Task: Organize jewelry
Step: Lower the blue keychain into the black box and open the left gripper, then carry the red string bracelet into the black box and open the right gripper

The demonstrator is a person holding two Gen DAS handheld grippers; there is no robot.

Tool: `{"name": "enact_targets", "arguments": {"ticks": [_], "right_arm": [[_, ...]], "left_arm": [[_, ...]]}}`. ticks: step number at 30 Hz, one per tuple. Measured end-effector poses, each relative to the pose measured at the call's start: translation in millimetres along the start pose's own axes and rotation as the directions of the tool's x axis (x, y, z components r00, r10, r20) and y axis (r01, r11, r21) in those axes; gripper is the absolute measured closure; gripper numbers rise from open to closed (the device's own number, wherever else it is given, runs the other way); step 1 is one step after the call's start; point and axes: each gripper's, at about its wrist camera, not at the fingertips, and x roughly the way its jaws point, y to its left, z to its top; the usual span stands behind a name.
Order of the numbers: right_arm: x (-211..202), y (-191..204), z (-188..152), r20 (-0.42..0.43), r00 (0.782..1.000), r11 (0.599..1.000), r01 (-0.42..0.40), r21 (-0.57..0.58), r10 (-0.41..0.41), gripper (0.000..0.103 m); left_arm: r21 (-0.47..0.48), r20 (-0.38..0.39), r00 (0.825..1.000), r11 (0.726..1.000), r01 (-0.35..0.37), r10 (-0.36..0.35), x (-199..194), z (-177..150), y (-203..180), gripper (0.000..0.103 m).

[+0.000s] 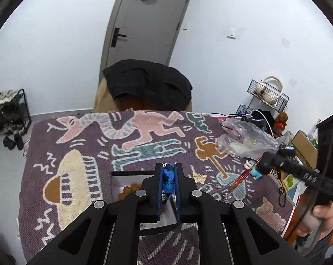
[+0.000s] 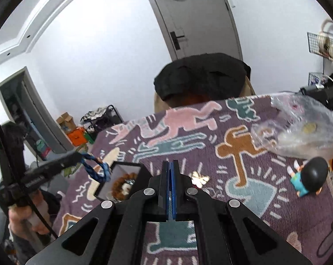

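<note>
Left wrist view: the left gripper [image 1: 168, 176] has its fingers clamped on a blue cord [image 1: 168, 180] above the box [image 1: 122, 182] near the bench's [image 1: 89, 137] front edge.

Right wrist view: the right gripper [image 2: 170, 174] has its fingers pressed together, empty, above the bench; a gold butterfly [image 2: 199, 180] lies just beyond.

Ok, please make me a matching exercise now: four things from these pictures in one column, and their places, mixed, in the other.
Things:
1. blue cord
2. brown bead bracelet
3. gold ornament
4. toy figure

Places:
A. inside the open box
B. lying on the blanket, near the clear plastic bag
C. pinched in the left gripper
D. on the blanket, between the box and the toy figure

Pairs: 1-C, 2-A, 3-D, 4-B
</note>
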Motion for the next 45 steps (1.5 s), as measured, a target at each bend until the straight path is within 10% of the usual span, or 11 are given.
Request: {"name": "enact_targets", "arguments": {"ticks": [10,14,16,45], "right_arm": [[-25,37,36,0.087,0.996,0.998,-0.008,-0.069,0.014,0.101],[-34,47,48,0.114,0.993,0.995,-0.002,-0.095,0.012,0.101],[-37,53,53,0.123,0.992,0.994,0.001,-0.109,0.013,0.101],[-112,127,121,0.298,0.954,0.963,0.066,-0.263,0.016,0.101]], "left_arm": [[-0.072,-0.086,0.996,0.997,0.013,-0.019,16,-9,21,0.088],[-0.091,-0.081,0.996,0.996,0.021,-0.028,15,-12,25,0.039],[-0.088,-0.050,0.998,0.996,0.018,-0.022,9,-12,26,0.033],[-0.101,0.035,0.999,0.995,-0.024,0.028,-45,0,39,0.033]]}}
